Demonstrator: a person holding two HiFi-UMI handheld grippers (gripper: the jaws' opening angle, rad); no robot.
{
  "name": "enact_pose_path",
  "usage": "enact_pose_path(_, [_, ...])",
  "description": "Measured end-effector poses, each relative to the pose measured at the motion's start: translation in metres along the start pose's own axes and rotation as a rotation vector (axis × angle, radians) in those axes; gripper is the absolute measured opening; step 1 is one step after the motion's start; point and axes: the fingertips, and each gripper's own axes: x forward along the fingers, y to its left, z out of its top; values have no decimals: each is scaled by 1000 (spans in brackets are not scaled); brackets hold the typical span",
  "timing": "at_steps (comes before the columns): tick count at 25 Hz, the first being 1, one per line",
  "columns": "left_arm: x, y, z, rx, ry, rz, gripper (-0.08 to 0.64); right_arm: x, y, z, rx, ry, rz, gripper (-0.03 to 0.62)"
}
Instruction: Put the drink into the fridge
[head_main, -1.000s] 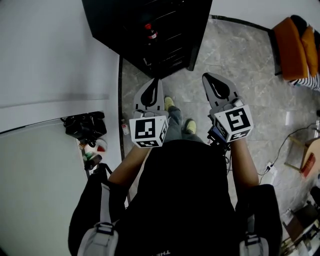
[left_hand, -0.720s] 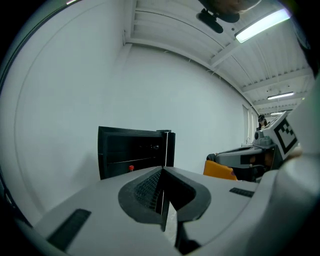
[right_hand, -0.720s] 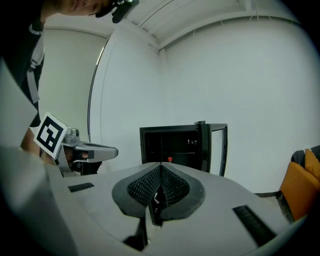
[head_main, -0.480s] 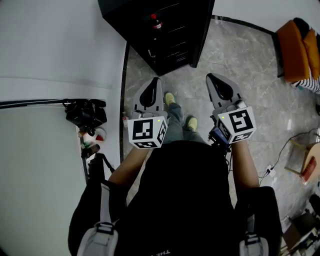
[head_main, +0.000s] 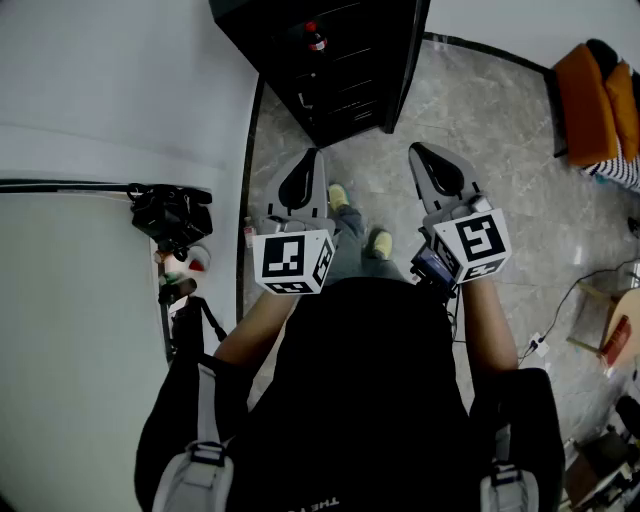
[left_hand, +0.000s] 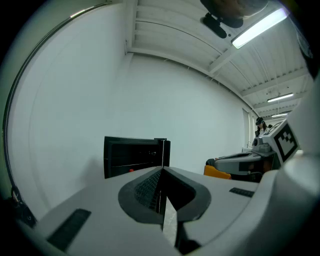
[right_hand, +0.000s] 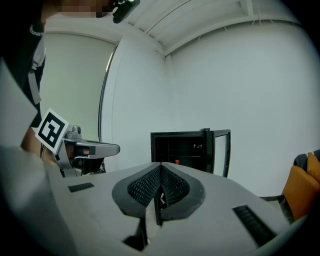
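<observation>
Head view: the black fridge (head_main: 340, 70) stands on the stone floor (head_main: 480, 130) against the white wall, its door (head_main: 405, 60) swung wide. A red-capped drink bottle (head_main: 316, 41) sits on a shelf inside, well back from the shelf's front edge. By my reading the placing is done; all that could remain is shutting the door, which the task does not ask for. My left claw (head_main: 308, 165) and right claw (head_main: 422, 160) hang side by side above my shoes, well apart from the fridge, each pointing toward it. Neither touches anything. Left gripper view: the left claw (left_hand: 162, 171) has its two jaws pressed together along one seam, with nothing between the ribbed pads. Past the tips is the fridge (left_hand: 135, 155), and a small red spot on a shelf, left of middle, which I take for the bottle cap (left_hand: 131, 170); too small to be certain. Right gripper view: the right claw (right_hand: 160, 165) is likewise pressed tight, pads meeting, with nothing pinched. The fridge (right_hand: 182, 147) lies straight ahead with the glass door (right_hand: 221, 150) standing open at its right edge. The red cap (right_hand: 177, 161) shows just above my jaw tips, on a shelf, left of middle. Both claws carry nothing; the drink is in the fridge.
</observation>
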Motion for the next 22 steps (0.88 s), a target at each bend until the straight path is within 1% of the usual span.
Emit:
enact_pose_path(5, [-4, 1, 0, -5, -1, 5, 12, 0, -1, -1, 4, 1, -4, 11])
enact_pose_path(10, [-3, -4, 3, 5, 0, -11, 12, -4, -2, 2, 0, 5, -16, 11])
enact_pose_path(15, [5, -4, 12, 10, -3, -31, 12, -4, -7, 3, 19, 22, -33, 11])
enact_pose_path(22, [12, 9, 13, 8, -12, -28, 12, 9, -11, 3, 19, 18, -42, 11])
